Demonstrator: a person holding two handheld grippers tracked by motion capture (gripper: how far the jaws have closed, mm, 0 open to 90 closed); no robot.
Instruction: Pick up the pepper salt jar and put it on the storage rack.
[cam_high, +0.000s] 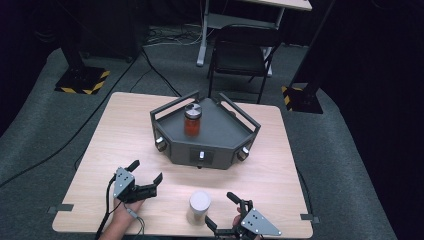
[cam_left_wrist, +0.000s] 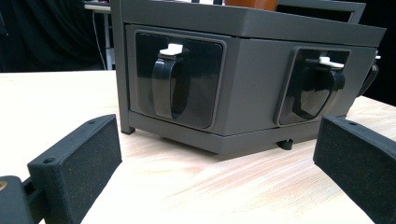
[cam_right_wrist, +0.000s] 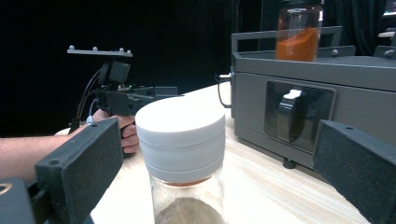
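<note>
Our right gripper (cam_high: 220, 209) sits at the near edge of the desk (cam_high: 125, 130), toward its right corner, with its jaws spread wide and nothing between the pads yet. In the right gripper view the white-lidded jar (cam_right_wrist: 181, 154) stands upright just ahead, framed between the two black foam-faced pads (cam_right_wrist: 84, 163), apart from both. In the high view that jar (cam_high: 198, 206) is just left of the right gripper, near the front edge.

Our left gripper (cam_high: 148, 176) rests toward the near left corner, also spread open and empty, aimed at the grey stand (cam_high: 205, 132) in the middle of the desk.

We judge the step in hand to be taking hold of the near jar. To do it well, we should bring the pads level with the glass body below the lid, centre the jar between them, then close evenly so it does not tip or skate on the smooth wood.

The jar is clear glass, round, with a thick matt white plastic lid and a brownish powder inside. The stand is an angular dark grey box with railed top and recessed black handles (cam_left_wrist: 170, 86) in its faces. A second jar (cam_high: 193, 119), metal-capped and holding orange powder, stands upright on its top.
</note>
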